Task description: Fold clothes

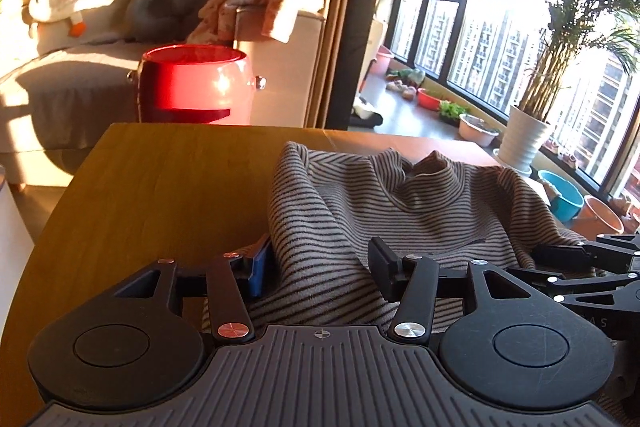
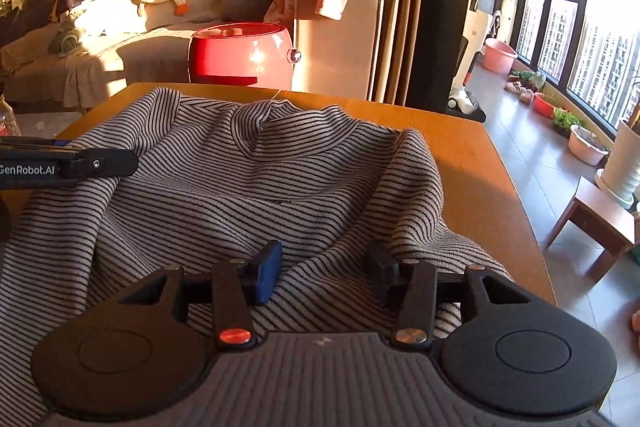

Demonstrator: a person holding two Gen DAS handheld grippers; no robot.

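On the near half of the wooden table [image 2: 472,155], both your left gripper [image 1: 320,267] and right gripper [image 2: 324,271] stand open astride the rumpled grey striped knit top [image 2: 256,179], pressing nothing; close now and you may pinch one layer only, dragging the fold crooked.

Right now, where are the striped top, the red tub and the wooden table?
striped top [image 2: 256,179], right wrist view, chest panel below the collar.
red tub [image 1: 192,87], left wrist view, front wall.
wooden table [image 1: 160,187], left wrist view, bare surface left of the top.

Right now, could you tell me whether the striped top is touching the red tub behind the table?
Apart. The right wrist view shows the striped top lying on the table, with bare wood beyond its collar before the red tub.
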